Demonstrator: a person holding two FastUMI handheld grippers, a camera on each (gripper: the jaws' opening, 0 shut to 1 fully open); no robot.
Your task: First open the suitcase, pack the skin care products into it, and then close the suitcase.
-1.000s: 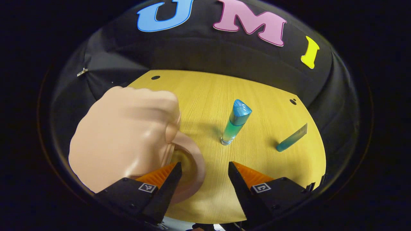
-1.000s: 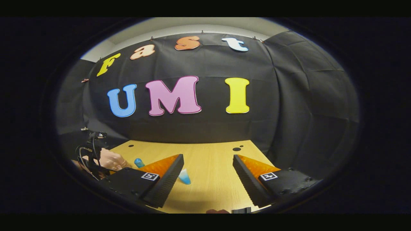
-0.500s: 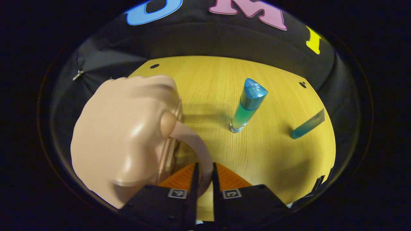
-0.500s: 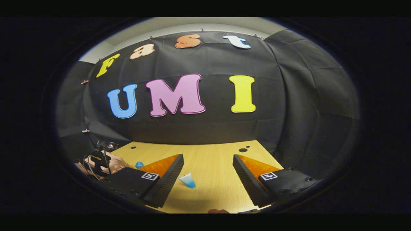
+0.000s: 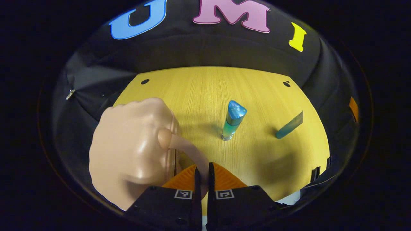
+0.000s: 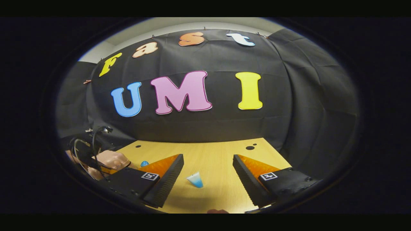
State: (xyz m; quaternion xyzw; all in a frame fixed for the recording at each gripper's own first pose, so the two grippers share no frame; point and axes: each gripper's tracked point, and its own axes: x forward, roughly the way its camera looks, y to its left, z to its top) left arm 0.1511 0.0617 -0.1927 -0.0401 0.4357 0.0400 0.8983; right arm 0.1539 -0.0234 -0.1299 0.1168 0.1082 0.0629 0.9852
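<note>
Left gripper (image 5: 202, 175) clenched on the handle (image 5: 188, 150) of the suitcase (image 5: 131, 150), bottle (image 5: 232, 120) and tube (image 5: 289, 125) ahead to its right; right gripper (image 6: 208, 170) released above the table (image 6: 212, 154), tube just ahead.

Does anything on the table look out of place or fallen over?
Yes. The teal tube lies flat on the wooden table, while the blue bottle stands upright. The peach suitcase looks closed, its handle pinched in the left claw.
</note>
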